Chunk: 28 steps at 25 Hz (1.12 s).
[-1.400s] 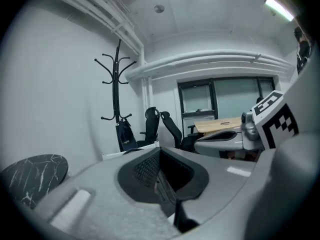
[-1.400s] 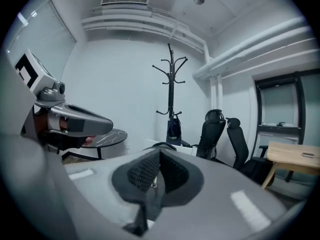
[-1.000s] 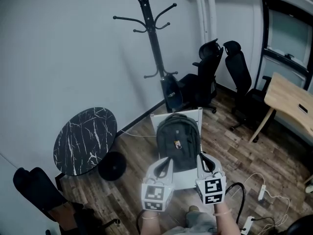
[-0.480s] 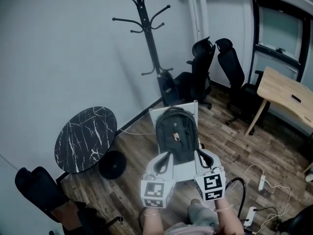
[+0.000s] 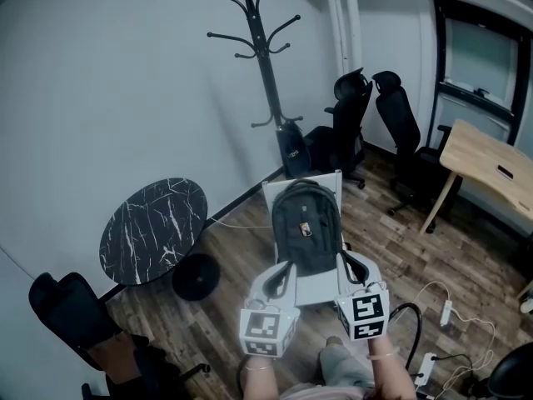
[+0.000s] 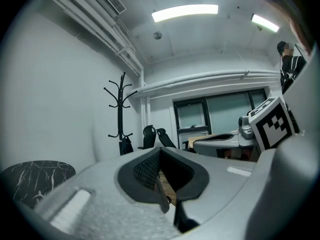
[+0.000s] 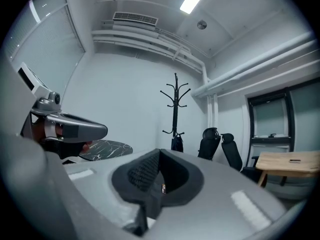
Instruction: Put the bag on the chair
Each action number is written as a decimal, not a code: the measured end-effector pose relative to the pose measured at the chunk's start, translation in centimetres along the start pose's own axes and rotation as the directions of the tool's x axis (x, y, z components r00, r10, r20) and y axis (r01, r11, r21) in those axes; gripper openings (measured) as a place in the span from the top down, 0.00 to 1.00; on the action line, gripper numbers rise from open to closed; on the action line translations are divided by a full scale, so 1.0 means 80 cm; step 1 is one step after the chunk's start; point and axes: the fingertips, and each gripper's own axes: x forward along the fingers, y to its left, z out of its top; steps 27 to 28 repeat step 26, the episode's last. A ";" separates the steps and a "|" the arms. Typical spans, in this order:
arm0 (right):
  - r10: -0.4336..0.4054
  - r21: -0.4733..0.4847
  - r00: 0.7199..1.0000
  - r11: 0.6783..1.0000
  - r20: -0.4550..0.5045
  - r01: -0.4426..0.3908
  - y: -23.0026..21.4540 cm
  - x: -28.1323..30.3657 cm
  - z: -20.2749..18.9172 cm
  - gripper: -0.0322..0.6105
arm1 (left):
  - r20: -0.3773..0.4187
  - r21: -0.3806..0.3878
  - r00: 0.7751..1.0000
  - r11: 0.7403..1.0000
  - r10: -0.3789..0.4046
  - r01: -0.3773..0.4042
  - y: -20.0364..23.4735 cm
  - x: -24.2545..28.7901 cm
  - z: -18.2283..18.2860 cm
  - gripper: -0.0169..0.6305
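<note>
Left hand-held gripper point(image 5: 285, 270) & right hand-held gripper point(image 5: 344, 262) have both backed off a bit from the white chair point(image 5: 319, 290) w/ the person. Jaws on each are closed, nothing btwn them. Dark backpack point(image 5: 306, 226) sits upright on the seat against the chair back, just ahead of & btwn the two. Round marble table point(image 5: 154, 230) lies off to the left gripper's left, coat rack point(image 5: 265, 48) well beyond.

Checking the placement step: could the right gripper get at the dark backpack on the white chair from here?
Probably yes. The dark backpack stands on the white chair just ahead of the right gripper, nothing between; its shut jaws must open first.
</note>
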 end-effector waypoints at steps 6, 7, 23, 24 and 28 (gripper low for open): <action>-0.009 -0.003 1.000 1.000 0.008 0.009 0.005 -0.024 0.005 0.95 | -0.010 0.001 1.000 1.000 0.002 -0.002 -0.013 -0.025 -0.001 0.96; -0.010 -0.003 1.000 1.000 0.008 0.010 0.006 -0.028 0.006 0.95 | -0.011 -0.002 1.000 1.000 0.001 -0.001 -0.016 -0.029 0.000 0.96; -0.027 -0.010 1.000 1.000 0.007 0.027 0.009 -0.076 0.007 0.95 | 0.001 -0.001 1.000 1.000 0.002 -0.002 -0.036 -0.065 0.003 0.96; -0.026 -0.011 1.000 1.000 0.007 0.026 0.009 -0.077 0.007 0.95 | 0.001 -0.001 1.000 1.000 0.001 -0.001 -0.038 -0.065 0.003 0.96; -0.025 -0.013 1.000 1.000 0.005 0.025 0.008 -0.079 0.005 0.95 | 0.000 0.001 1.000 1.000 0.000 0.000 -0.042 -0.066 0.004 0.96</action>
